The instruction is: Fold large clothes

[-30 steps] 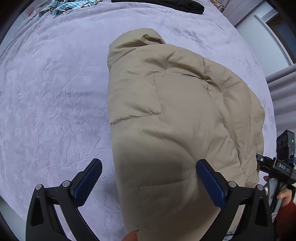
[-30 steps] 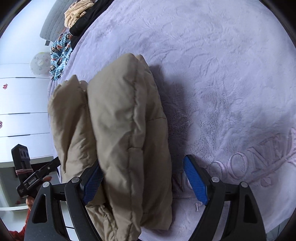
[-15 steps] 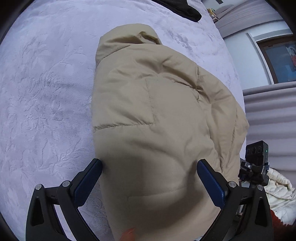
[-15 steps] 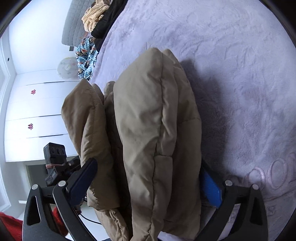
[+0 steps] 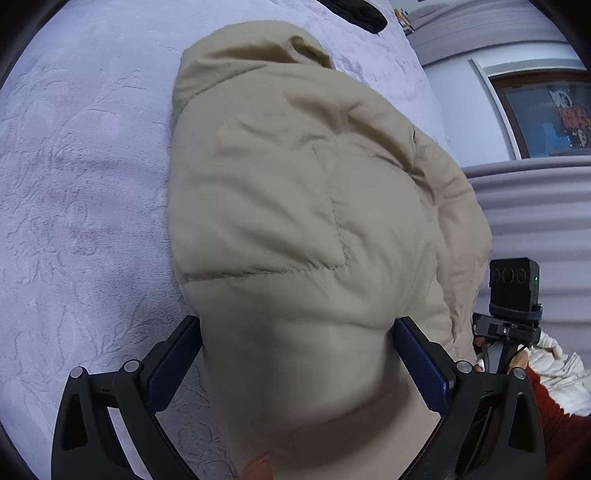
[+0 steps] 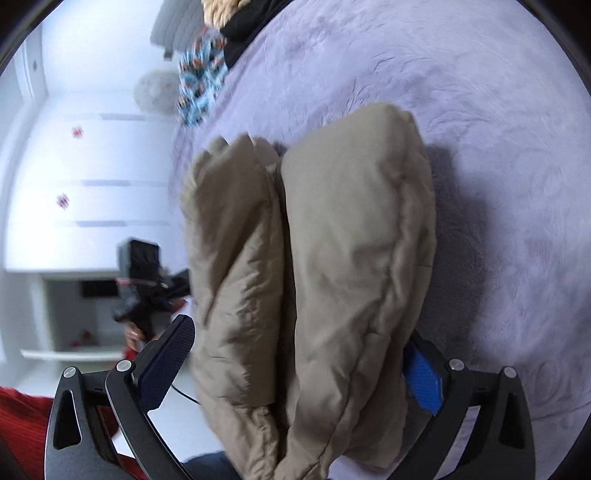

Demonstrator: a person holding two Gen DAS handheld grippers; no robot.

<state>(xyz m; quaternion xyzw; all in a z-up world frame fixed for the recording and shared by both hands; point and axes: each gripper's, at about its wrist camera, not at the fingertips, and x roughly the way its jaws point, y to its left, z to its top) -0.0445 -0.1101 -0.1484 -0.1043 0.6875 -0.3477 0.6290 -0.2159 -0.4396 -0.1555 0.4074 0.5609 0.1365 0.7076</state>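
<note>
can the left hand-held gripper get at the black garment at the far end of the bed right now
Probably not. The left hand-held gripper has the folded beige puffer jacket filling its jaws, and the black garment lies beyond the jacket, far up the lilac bedspread.

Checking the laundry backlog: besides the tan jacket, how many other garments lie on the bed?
3 visible: black garment, blue patterned one and tan-yellow one, all at the bed's far end. More may be hidden.

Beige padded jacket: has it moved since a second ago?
Yes. The beige padded jacket has come toward the camera, away from the black garment on the lilac bedspread, between both grippers.
</note>
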